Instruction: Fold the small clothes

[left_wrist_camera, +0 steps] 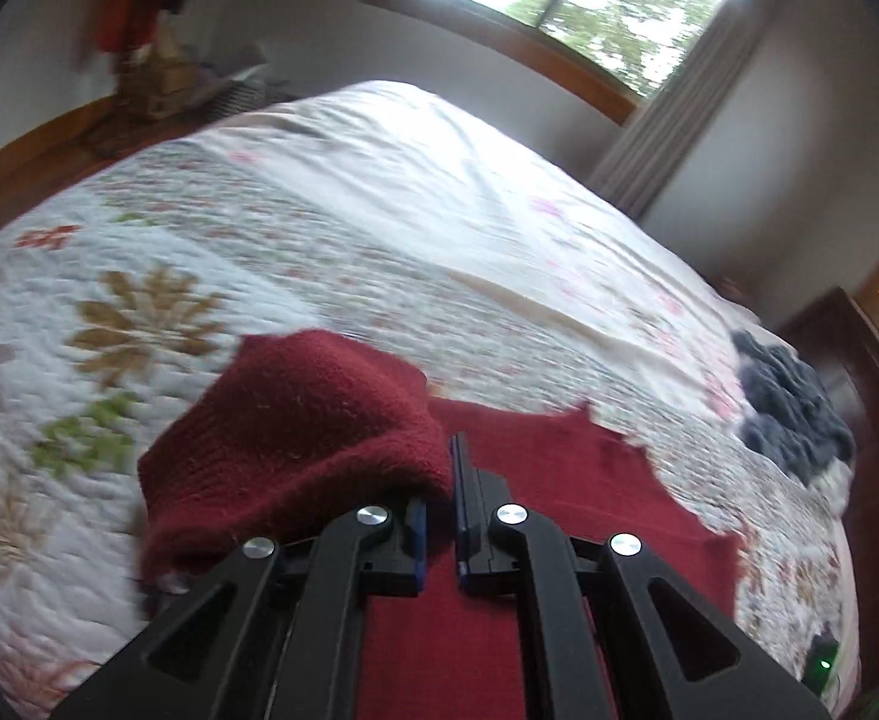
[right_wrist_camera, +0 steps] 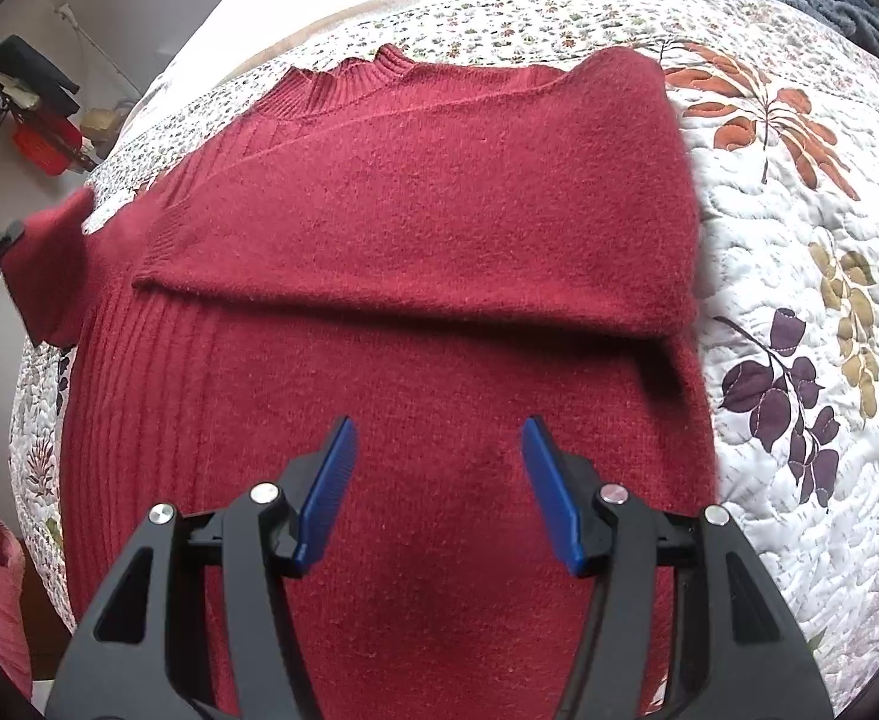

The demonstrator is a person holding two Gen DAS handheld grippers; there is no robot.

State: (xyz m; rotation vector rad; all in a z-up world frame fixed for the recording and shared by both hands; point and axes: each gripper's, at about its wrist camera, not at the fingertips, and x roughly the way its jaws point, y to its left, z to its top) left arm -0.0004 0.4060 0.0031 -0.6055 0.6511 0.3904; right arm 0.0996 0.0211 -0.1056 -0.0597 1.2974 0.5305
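Right tongs [right_wrist_camera: 436, 489] hang wide open, empty, over the red sweater [right_wrist_camera: 439, 228]; left tongs [left_wrist_camera: 439, 516] pinch its sleeve [left_wrist_camera: 295, 438], probably to fold it inward.

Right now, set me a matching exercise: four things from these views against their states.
Things:
1. left gripper
2. right gripper
3. right sleeve
4. grey blanket

States:
A. jaws open, empty, over the sweater body
B. folded flat across the chest
C. bunched at the bed's far edge
D. jaws shut on the red left sleeve, lifted

Pairs: 1-D, 2-A, 3-B, 4-C
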